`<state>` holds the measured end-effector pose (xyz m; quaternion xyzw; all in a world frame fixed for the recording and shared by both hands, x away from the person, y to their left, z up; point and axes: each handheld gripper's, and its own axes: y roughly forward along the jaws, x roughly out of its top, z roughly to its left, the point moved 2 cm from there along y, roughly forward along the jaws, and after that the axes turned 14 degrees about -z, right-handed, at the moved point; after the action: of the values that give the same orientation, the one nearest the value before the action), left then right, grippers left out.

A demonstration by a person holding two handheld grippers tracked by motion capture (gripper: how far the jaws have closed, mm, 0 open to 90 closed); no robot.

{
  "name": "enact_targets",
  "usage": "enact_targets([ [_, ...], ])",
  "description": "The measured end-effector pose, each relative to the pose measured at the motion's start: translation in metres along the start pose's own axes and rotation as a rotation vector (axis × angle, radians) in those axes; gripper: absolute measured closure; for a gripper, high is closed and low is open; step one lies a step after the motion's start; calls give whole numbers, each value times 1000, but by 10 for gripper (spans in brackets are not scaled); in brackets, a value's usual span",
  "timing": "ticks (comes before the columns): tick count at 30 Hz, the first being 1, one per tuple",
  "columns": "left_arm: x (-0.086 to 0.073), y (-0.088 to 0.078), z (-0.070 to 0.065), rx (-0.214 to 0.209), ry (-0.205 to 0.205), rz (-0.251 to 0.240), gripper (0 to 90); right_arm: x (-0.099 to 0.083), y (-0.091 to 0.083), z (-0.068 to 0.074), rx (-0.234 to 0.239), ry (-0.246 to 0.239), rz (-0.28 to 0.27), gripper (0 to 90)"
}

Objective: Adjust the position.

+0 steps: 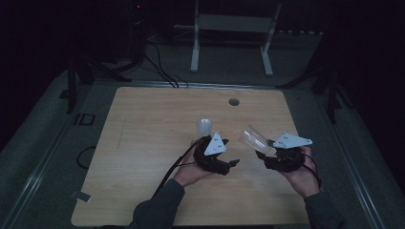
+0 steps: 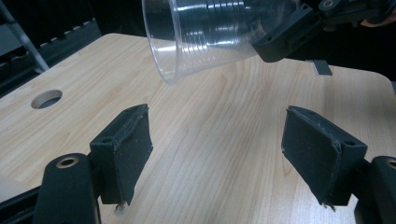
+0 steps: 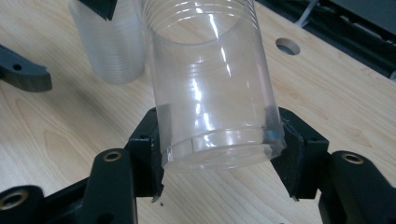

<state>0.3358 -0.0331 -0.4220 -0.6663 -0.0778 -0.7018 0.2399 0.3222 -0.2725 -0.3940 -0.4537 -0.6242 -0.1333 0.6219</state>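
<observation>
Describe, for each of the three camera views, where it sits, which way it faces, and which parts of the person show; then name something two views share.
High view: above the person's side, facing forward and down on the wooden table; forearms, hands and both tongs show.
Left gripper view: on the left tongs, jaws apart, facing the clear cup across the tabletop.
Right gripper view: on the right tongs, jaws clamping that cup's base, with a stack of cups beyond.
Shared: the clear cup and the table's round hole appear in both gripper views.
</observation>
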Motion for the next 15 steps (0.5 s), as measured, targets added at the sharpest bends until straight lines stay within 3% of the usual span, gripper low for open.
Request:
enact_targets([
  [15, 2, 0, 2, 10, -28, -5, 238, -2, 1, 7, -42, 36, -75, 424],
])
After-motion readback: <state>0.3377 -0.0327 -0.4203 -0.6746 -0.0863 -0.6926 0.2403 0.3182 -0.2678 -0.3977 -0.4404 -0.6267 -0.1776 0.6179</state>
